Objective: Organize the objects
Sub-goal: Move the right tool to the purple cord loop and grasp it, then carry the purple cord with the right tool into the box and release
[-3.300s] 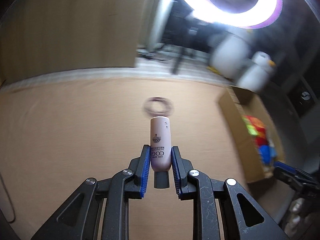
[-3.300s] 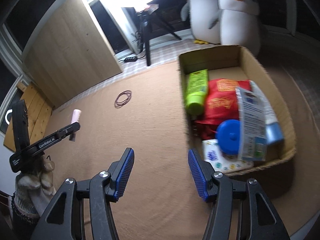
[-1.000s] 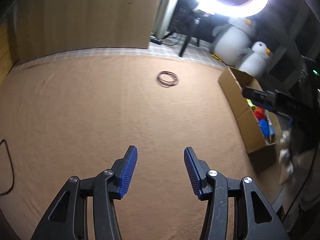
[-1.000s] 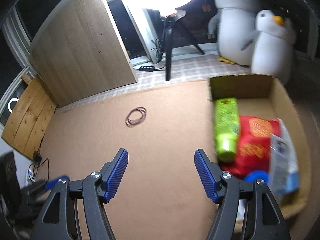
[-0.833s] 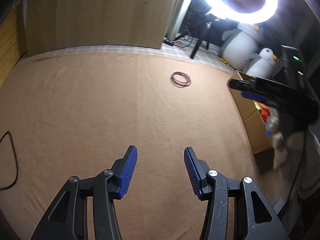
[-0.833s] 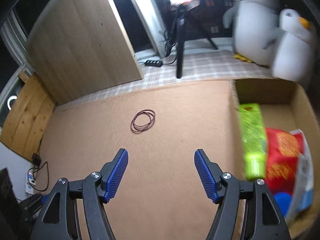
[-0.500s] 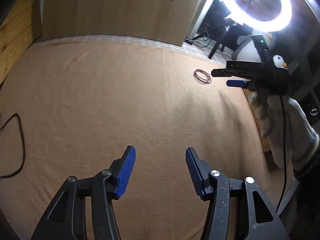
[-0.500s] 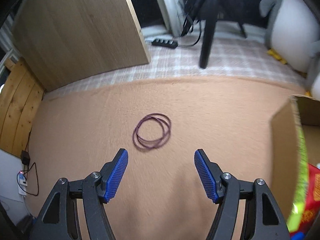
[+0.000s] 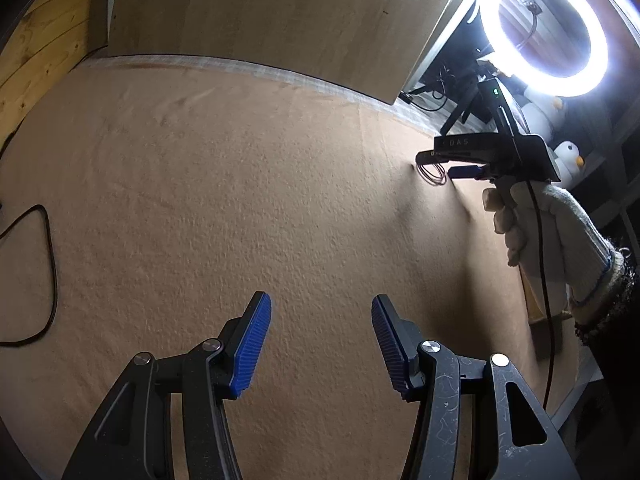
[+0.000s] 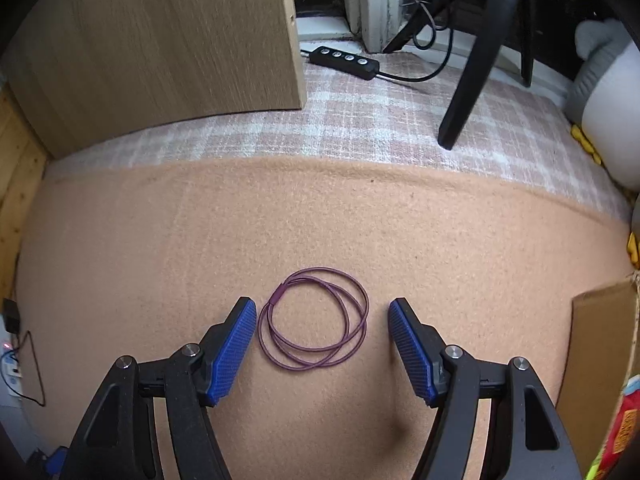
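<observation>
A coil of thin purple bands point(image 10: 314, 318) lies flat on the tan blanket point(image 10: 360, 220). My right gripper point(image 10: 322, 330) is open and low over it, with the coil between its blue pads and nothing gripped. In the left wrist view the coil point(image 9: 433, 171) shows just under the right gripper point(image 9: 464, 164), held by a gloved hand. My left gripper point(image 9: 321, 330) is open and empty above bare blanket, far from the coil.
A cardboard box point(image 10: 596, 352) with colourful packs stands at the right edge. A wooden panel point(image 10: 160, 48), a power strip point(image 10: 344, 62), a tripod leg point(image 10: 472, 76) and plush penguins point(image 10: 608, 100) lie beyond the blanket. A black cable point(image 9: 44, 272) lies at left.
My right gripper has moved forward and down from the box to straddle the purple coil. My left gripper let go of the pink bottle earlier and has swung left, open and empty.
</observation>
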A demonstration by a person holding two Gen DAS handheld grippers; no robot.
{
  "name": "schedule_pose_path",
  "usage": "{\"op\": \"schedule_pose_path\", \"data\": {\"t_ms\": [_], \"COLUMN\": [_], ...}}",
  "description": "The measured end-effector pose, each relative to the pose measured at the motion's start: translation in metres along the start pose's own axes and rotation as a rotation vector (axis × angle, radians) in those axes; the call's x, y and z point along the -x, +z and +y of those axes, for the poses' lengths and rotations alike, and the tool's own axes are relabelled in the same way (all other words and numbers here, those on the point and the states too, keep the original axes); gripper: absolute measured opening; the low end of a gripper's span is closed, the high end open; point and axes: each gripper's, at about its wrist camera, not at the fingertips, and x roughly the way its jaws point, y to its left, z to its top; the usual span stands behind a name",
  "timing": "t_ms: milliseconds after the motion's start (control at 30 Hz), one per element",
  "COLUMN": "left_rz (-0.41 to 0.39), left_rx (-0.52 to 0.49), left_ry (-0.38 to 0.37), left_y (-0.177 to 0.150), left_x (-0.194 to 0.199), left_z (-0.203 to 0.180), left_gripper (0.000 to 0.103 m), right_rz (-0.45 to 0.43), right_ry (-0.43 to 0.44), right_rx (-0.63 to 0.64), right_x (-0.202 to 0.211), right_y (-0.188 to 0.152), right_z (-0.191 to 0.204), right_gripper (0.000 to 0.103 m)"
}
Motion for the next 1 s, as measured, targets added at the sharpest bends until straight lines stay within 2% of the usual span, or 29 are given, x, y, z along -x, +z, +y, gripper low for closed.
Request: {"op": "schedule_pose_path", "data": {"t_ms": [133, 233, 300, 433, 733, 1000], "left_rz": [-0.001, -0.002, -0.004, 0.002, 0.012, 0.015], "left_rx": [0.013, 0.016, 0.021, 0.034, 0.018, 0.010], "left_ry": [-0.010, -0.010, -0.008, -0.009, -0.015, 0.011], "left_y": [0.000, 0.000, 0.001, 0.003, 0.003, 0.006], "left_x": [-0.002, -0.001, -0.002, -0.007, -0.013, -0.014], "left_z": [0.002, 0.001, 0.002, 0.005, -0.008, -0.012], "left_gripper": [0.056, 0.056, 0.056, 0.056, 0.056, 0.056], "right_rz": [0.009, 0.008, 0.002, -0.004, -0.014, -0.038], "right_ry": [-0.061, -0.057, -0.057, -0.041, -0.004, 0.035], "right_rx": [0.069, 0.063, 0.067, 0.069, 0.036, 0.017], "right_x": [-0.004, -0.003, -0.001, 0.003, 0.009, 0.019], "right_y": [-0.001, -0.001, -0.002, -0.003, -0.008, -0.017], "right_z": [0.010, 0.007, 0.006, 0.003, -0.018, -0.031], "right_gripper": [0.065, 0.064, 0.057, 0.034, 0.005, 0.003]}}
